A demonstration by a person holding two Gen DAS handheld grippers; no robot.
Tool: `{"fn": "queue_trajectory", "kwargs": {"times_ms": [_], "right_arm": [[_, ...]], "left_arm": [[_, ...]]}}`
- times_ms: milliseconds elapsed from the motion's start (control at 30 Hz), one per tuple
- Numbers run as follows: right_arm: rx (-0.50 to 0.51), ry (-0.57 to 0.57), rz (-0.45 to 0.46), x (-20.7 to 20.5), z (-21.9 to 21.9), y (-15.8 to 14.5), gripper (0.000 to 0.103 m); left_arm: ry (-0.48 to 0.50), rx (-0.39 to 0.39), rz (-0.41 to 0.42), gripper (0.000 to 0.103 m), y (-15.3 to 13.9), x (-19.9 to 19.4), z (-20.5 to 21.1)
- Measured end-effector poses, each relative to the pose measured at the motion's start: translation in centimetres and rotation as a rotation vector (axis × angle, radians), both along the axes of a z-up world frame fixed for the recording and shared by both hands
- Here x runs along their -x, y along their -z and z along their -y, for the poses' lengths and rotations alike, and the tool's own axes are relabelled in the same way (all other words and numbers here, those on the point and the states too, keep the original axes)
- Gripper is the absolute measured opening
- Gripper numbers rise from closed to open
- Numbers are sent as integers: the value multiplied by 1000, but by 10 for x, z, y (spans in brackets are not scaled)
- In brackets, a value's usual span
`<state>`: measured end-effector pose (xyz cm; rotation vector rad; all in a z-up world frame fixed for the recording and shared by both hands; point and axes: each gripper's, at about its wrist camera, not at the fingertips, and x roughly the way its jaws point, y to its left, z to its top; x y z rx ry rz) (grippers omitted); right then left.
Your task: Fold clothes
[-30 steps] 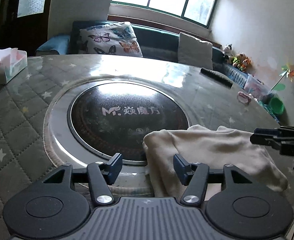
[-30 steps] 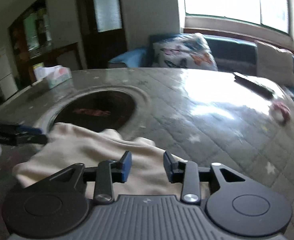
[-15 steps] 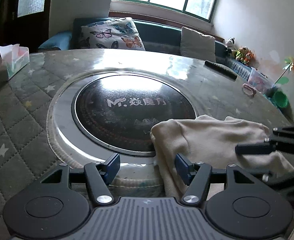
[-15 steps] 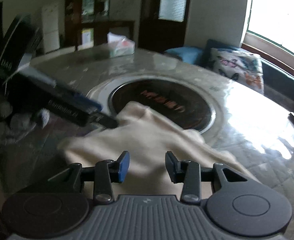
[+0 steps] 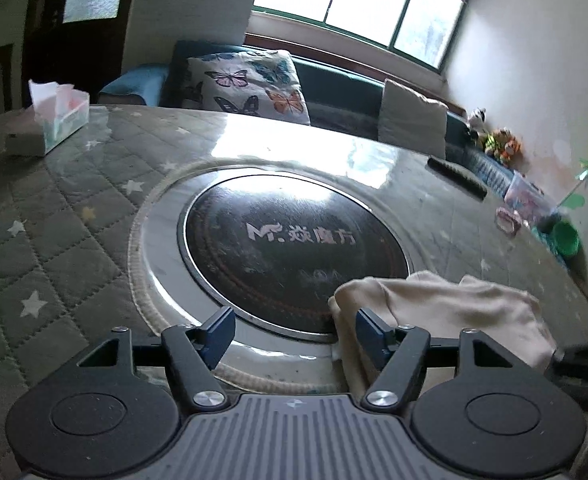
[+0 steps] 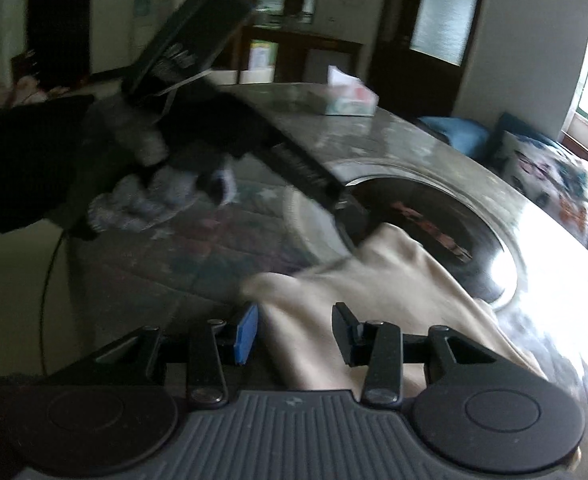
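Observation:
A cream garment (image 5: 454, 312) lies folded and bunched on the round table, partly over the rim of the dark glass cooktop (image 5: 290, 256). My left gripper (image 5: 294, 330) hovers open at the garment's left edge, its right finger over the cloth. In the right wrist view the cream garment (image 6: 378, 292) spreads just ahead of my right gripper (image 6: 294, 328), which is open above the cloth with nothing between its fingers. The other gripper (image 6: 302, 168), held by a gloved hand (image 6: 154, 196), reaches toward the cloth's far corner. That view is blurred.
A quilted star-patterned cover under glass (image 5: 46, 216) tops the table. A tissue box (image 5: 60, 116) stands at the far left. A dark remote (image 5: 456, 178) and a small pink object (image 5: 508, 220) lie at the far right. A sofa with a butterfly cushion (image 5: 250, 88) lies beyond.
The right gripper has swung round to the left and now faces the left gripper and gloved hand across the garment. The left gripper has stayed near the cloth's left edge.

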<state>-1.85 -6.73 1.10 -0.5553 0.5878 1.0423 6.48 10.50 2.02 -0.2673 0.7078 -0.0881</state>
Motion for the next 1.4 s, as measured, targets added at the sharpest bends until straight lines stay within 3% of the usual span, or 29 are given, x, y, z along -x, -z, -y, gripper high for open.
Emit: {"fn": "queue_trajectory", "kwargs": {"times_ms": [300, 333, 367, 433, 500, 733, 933, 1133, 1200, 1400], "right_arm": [[76, -54, 70, 14, -30, 13, 39], [82, -51, 74, 15, -32, 14, 35], [84, -47, 74, 16, -32, 15, 24], [78, -35, 63, 15, -30, 14, 18], [58, -21, 48, 12, -27, 10, 8], [-81, 45, -49, -3, -4, -15, 6], [-150, 62, -66, -5, 14, -28, 5], [-181, 61, -77, 1, 16, -32, 5], [-187, 68, -83, 1, 19, -31, 5], [-207, 99, -107, -1, 31, -27, 8]], "left_arm": [[-13, 136, -38, 70, 3, 7, -5], [-11, 151, -43, 70, 3, 8, -4], [-10, 165, -48, 70, 4, 9, -3], [-8, 192, -60, 70, 6, 9, -1], [-14, 222, -80, 70, 9, 7, 0], [-66, 377, -148, 73, 16, 2, 0], [-76, 458, -190, 71, 20, -7, 7], [-93, 499, -211, 48, 26, -14, 8], [-99, 504, -222, 32, 29, -15, 7], [-92, 492, -212, 24, 30, -14, 9]]}}
